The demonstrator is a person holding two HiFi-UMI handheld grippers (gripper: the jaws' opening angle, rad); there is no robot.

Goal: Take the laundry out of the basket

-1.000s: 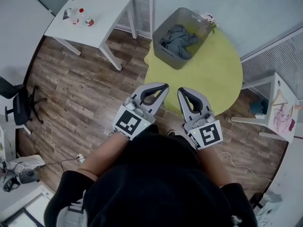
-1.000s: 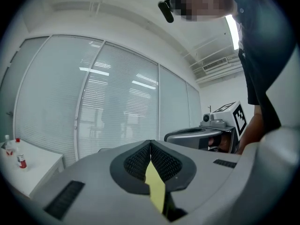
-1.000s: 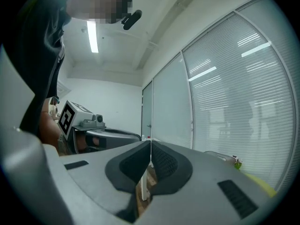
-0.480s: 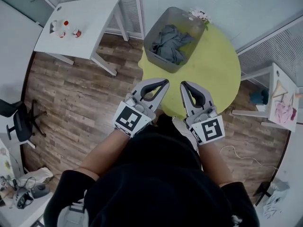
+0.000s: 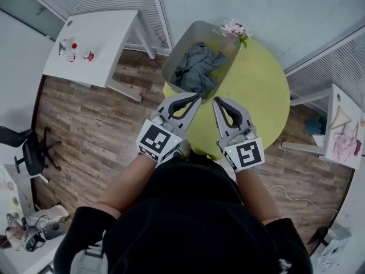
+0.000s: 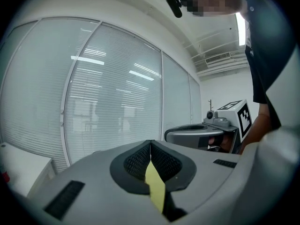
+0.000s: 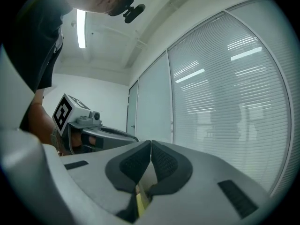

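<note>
A grey basket (image 5: 228, 41) stands on the far left part of a round yellow-green table (image 5: 256, 96). Crumpled grey laundry (image 5: 197, 70) lies inside it. My left gripper (image 5: 197, 98) hangs shut just short of the basket's near rim, with nothing between its jaws. My right gripper (image 5: 217, 101) is beside it, also shut and empty, over the table's near part. In the left gripper view the jaws (image 6: 150, 143) meet tip to tip, and the right gripper (image 6: 206, 135) shows to the side. The right gripper view shows its jaws (image 7: 150, 143) touching too.
A white table (image 5: 102, 44) with small bottles stands at the upper left over wood flooring. A white side table (image 5: 342, 130) with cloths is at the right. Pink flowers (image 5: 235, 27) lie behind the basket. Blinds line the glass walls ahead. An office chair (image 5: 28, 150) stands far left.
Both grippers have moved forward together toward the table and basket; the basket now lies much closer to their tips. Both stayed shut.
</note>
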